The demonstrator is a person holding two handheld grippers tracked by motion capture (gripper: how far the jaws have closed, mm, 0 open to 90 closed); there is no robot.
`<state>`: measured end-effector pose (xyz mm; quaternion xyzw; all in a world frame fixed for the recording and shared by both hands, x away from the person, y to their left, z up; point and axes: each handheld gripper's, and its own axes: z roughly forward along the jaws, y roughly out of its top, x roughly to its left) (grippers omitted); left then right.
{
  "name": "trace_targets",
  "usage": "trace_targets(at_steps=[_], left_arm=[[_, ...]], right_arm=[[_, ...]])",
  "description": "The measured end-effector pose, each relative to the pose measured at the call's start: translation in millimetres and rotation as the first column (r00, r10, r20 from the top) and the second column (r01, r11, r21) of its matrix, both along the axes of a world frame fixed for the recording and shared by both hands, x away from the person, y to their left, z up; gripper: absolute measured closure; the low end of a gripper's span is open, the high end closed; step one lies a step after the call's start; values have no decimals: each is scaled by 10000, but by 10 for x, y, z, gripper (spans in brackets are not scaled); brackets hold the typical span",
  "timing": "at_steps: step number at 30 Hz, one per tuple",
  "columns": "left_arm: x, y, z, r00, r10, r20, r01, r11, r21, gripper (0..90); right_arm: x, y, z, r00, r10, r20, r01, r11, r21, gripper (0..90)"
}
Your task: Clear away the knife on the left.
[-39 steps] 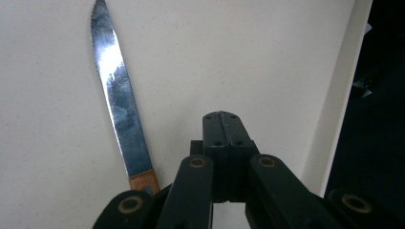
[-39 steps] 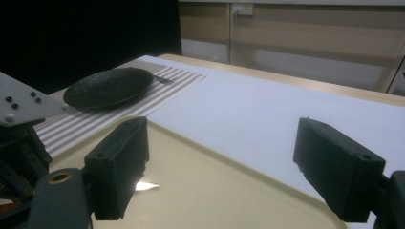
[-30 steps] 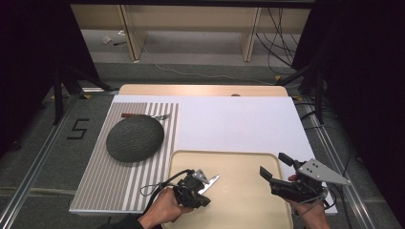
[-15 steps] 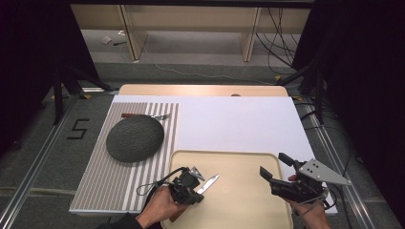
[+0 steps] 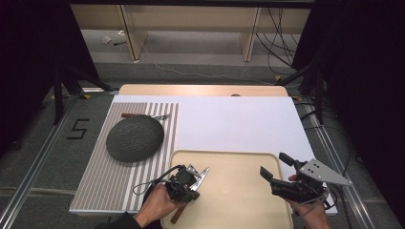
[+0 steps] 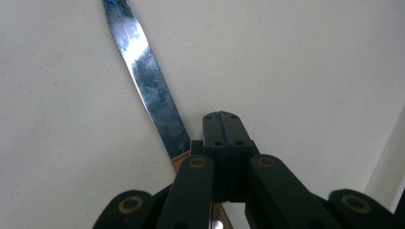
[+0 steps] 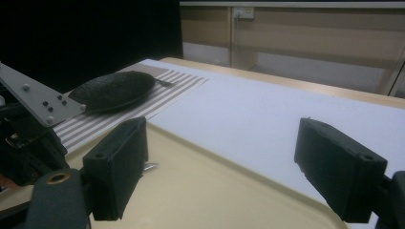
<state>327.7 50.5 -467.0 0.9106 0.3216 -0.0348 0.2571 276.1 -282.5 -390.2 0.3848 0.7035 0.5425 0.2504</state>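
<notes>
While we hover low over the tray (image 5: 248,210), our left gripper (image 6: 222,125) has its fingers fully closed, pads pressed together w/ nothing between them; the knife (image 6: 148,81) lies just beside them on the tray, not held. Right gripper (image 5: 276,171) sits near the tray's right edge, fingers wide open, empty.

Risk as we judge it: closed fingers that low could nudge the knife & skid it across the smooth tray, or ride over the blade instead of getting round the handle. Fingers need to open first, else no grip.

Knife itself: long shiny steel blade, scuffed, finely serrated along one edge, brown wooden handle toward us, partly under the gripper. Flat & thin, so prob. hard to pick up off the tray.

Farther out on the tabletop: striped mat (image 5: 102,176) w/ a dark round plate (image 5: 134,138), another utensil (image 5: 143,116) behind it.
</notes>
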Motion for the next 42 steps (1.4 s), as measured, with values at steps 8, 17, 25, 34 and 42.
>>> trace_targets(at_steps=[8, 17, 25, 34, 42], left_arm=[[32, 96, 13, 9997, 192, -175, -190, 9997, 151, 898], [82, 173, 32, 9991, 393, -144, -389, 9988, 308, 898], [113, 223, 30, 9986, 506, -158, -498, 9975, 499, 898], [141, 306, 44, 9977, 661, -165, -647, 9952, 731, 898], [159, 371, 47, 9967, 770, -241, -747, 9936, 853, 898]], right_arm=[[-1, 1, 1, 10000, 2, 11, -2, 10000, -21, 198], [0, 0, 1, 10000, 21, -11, -21, 10000, -28, 198], [-2, 5, -1, 10000, -11, 5, 11, 10000, -34, 198], [-2, 4, -1, 10000, -6, -15, 6, 10000, -45, 198], [-2, 5, -2, 10000, -10, 5, 10, 10000, -37, 198]])
